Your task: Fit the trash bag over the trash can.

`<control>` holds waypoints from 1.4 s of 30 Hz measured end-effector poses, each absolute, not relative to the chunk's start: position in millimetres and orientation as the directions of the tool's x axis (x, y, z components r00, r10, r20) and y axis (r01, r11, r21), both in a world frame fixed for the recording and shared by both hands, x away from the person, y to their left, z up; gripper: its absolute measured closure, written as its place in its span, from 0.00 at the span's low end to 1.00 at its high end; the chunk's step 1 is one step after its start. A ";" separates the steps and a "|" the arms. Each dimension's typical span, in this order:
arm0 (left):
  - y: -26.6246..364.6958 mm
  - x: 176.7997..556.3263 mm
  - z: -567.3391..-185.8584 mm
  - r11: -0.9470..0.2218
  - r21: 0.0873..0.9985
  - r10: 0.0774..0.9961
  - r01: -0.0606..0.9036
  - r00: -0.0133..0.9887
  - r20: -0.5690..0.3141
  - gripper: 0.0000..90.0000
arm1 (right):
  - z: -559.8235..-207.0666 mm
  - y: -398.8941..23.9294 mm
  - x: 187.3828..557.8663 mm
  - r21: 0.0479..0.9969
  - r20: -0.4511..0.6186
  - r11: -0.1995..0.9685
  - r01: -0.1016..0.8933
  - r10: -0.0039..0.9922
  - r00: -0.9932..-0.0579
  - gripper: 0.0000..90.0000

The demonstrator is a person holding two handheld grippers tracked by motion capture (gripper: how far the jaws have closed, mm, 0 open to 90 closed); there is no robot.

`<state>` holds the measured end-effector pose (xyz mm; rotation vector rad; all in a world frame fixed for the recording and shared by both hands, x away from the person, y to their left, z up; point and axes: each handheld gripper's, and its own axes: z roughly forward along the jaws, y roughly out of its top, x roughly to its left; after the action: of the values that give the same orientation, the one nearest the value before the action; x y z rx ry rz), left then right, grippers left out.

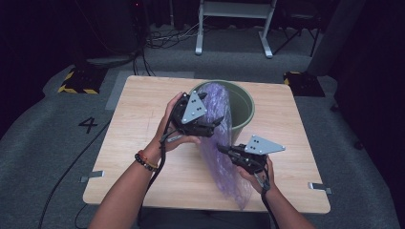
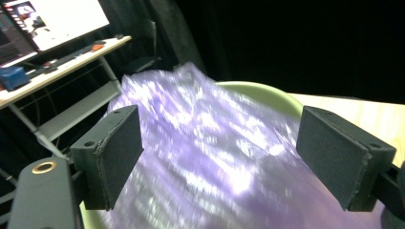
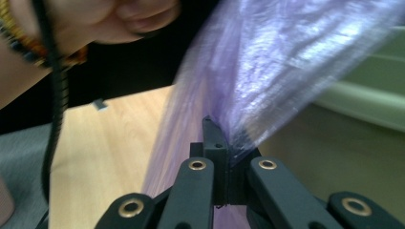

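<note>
Right gripper (image 1: 223, 148) is pinching the crinkly purple plastic bag (image 1: 217, 138) that drapes out of the round green plastic bin (image 1: 244, 102). Left gripper (image 1: 217, 121) hangs wide open over the bag at the bin's near rim, nothing clamped. Pale wooden table (image 1: 138, 138) beneath; a white metal desk frame (image 1: 234, 26) stands far behind.

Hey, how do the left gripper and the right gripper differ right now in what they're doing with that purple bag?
The left gripper stands open, pads apart, with the purple plastic bag loose between them; the right gripper is shut, pinching a fold of that bag.

In the high view the left gripper is up beside the green bin, while the right gripper sits lower, nearer the table's front edge.

Both are hand-held, black, with a grey plate on top.
</note>
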<state>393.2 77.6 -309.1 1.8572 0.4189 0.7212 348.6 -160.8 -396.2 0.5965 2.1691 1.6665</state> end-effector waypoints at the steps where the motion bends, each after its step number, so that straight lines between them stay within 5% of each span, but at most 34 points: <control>1: 82.9 390.3 -310.5 -0.375 0.927 0.588 -0.033 0.764 0.265 0.17 | -393.3 -167.6 351.5 0.970 0.010 0.201 0.134 0.522 -0.853 1.00; 11: 119.9 355.2 -380.4 -0.308 0.948 0.665 0.076 0.730 0.157 0.17 | -388.9 -184.1 356.7 0.977 0.088 0.118 0.176 0.533 -0.842 1.00; 14: 123.0 358.0 -400.3 -0.268 0.948 0.631 0.170 0.775 0.039 0.17 | -388.5 -186.6 357.7 0.979 0.108 0.090 0.181 0.525 -0.844 1.00; 22: 89.1 352.9 -424.0 -0.338 0.920 0.511 0.199 0.859 0.002 0.21 | -387.0 -185.2 358.2 0.984 0.125 0.047 0.174 0.522 -0.844 1.00; 34: 64.8 342.8 -420.2 -0.392 0.919 0.398 0.028 0.906 0.142 0.95 | -387.3 -186.2 359.0 0.981 0.160 0.010 0.193 0.516 -0.841 0.98; 40: 75.1 340.0 -404.7 -0.364 0.931 0.404 -0.014 0.898 0.172 1.00 | -385.6 -190.1 361.2 0.980 0.171 -0.002 0.201 0.539 -0.825 0.94; 42: 77.6 340.1 -400.2 -0.348 0.937 0.413 -0.017 0.895 0.169 1.00 | -383.5 -189.8 362.0 0.979 0.168 0.006 0.205 0.551 -0.818 0.84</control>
<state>340.1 77.6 -400.2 1.8835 0.2931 0.4550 362.0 -189.8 -383.5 0.7868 2.0208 1.8880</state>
